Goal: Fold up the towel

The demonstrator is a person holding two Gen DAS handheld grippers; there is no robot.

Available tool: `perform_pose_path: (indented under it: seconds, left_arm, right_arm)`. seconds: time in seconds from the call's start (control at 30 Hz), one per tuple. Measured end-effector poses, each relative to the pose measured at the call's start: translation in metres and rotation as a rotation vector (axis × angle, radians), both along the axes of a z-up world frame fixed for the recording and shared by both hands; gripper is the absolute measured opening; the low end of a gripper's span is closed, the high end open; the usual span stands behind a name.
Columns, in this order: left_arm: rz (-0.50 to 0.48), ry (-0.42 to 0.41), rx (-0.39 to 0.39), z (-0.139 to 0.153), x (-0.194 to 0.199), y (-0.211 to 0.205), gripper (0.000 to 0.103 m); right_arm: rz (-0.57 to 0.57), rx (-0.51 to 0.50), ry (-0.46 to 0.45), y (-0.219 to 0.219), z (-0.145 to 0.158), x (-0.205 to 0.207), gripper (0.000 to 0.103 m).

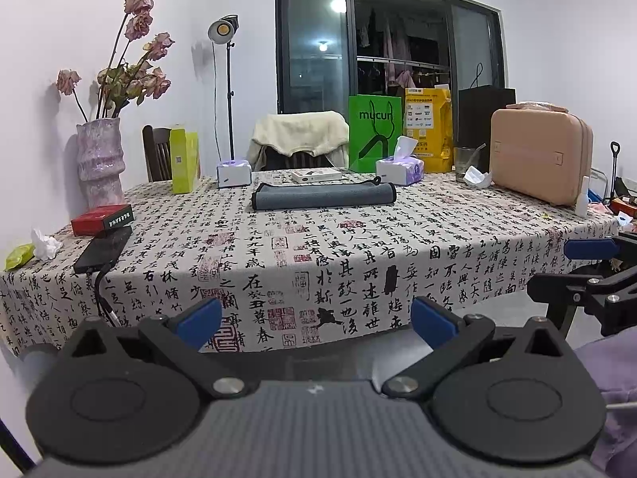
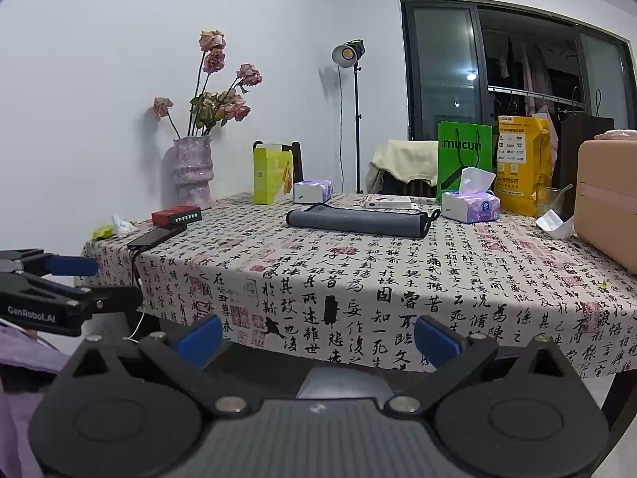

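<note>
A green paper bag (image 1: 374, 135) in the upper middle of the left wrist view reads "mucun" in dark letters. At the left edge of the right wrist view, the left gripper (image 2: 59, 279) carries white lettering, "GenRobot.AI". The tablecloth (image 1: 318, 263) is printed all over with black Chinese calligraphy and red seal stamps.

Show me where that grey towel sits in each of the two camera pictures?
Left wrist view: the grey towel lies at upper centre, far across the table.
Right wrist view: the grey towel lies centre, slightly right.
Shared landmark: the green bag stands behind its right end.
</note>
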State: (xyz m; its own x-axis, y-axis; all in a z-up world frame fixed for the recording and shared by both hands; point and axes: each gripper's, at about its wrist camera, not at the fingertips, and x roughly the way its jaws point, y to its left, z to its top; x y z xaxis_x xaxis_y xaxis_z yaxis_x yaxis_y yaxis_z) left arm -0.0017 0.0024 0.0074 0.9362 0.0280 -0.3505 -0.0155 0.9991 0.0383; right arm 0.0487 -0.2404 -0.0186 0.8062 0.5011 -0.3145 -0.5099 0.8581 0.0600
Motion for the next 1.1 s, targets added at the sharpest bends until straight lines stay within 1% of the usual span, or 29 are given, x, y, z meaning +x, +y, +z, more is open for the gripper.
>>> perform_pose_path:
  seconds: [0.8, 1.1]
  left_arm:
    - [-0.005, -0.005, 0.005, -0.0002, 0.0001, -0.0003, 0.103]
    - [-0.012, -0.013, 0.021, 0.0013, -0.0001, -0.0012, 0.103]
  right_arm:
    - [-0.002, 0.011, 0.002, -0.0030, -0.0021, 0.0018, 0.103]
    - [-0.007, 0.013, 0.008, -0.0039, -0.0030, 0.0022, 0.103]
